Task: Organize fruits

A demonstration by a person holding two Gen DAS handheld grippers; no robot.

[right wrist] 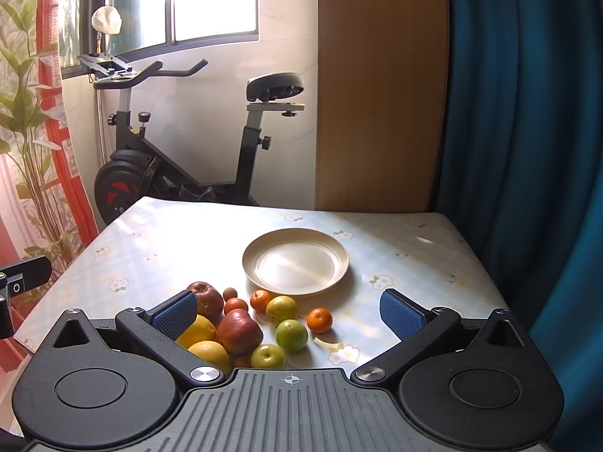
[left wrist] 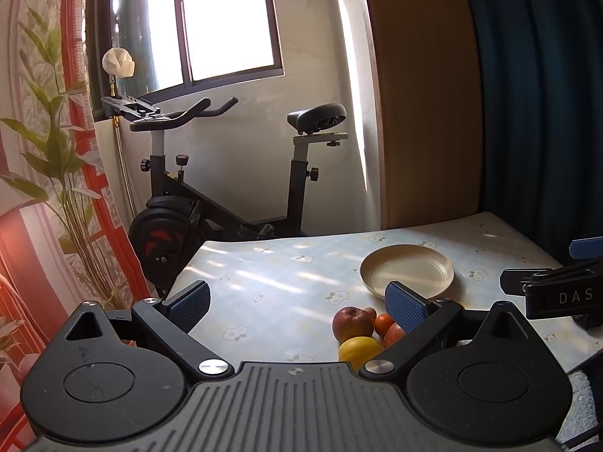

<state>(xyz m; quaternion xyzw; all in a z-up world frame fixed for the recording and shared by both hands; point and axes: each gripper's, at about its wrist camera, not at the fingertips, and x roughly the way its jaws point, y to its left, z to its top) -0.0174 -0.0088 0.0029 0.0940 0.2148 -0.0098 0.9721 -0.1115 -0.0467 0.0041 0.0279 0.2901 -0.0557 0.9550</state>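
A pile of fruit lies on the table in front of a cream plate (right wrist: 296, 261), which holds nothing. In the right wrist view I see two red apples (right wrist: 239, 332), yellow lemons (right wrist: 209, 354), green fruits (right wrist: 291, 335) and small oranges (right wrist: 319, 320). My right gripper (right wrist: 288, 314) is open and empty, just above the near side of the pile. My left gripper (left wrist: 297, 309) is open and empty, left of the pile; a red apple (left wrist: 352, 322), a lemon (left wrist: 360, 350) and the plate (left wrist: 407, 269) show there. The right gripper's body (left wrist: 557, 290) shows at the right edge.
The table (right wrist: 414, 248) has a pale floral cloth. An exercise bike (right wrist: 181, 143) stands behind its far left corner. A wooden panel (right wrist: 377, 94) and a blue curtain (right wrist: 527, 113) are behind and to the right. A small peel scrap (right wrist: 328, 343) lies by the fruit.
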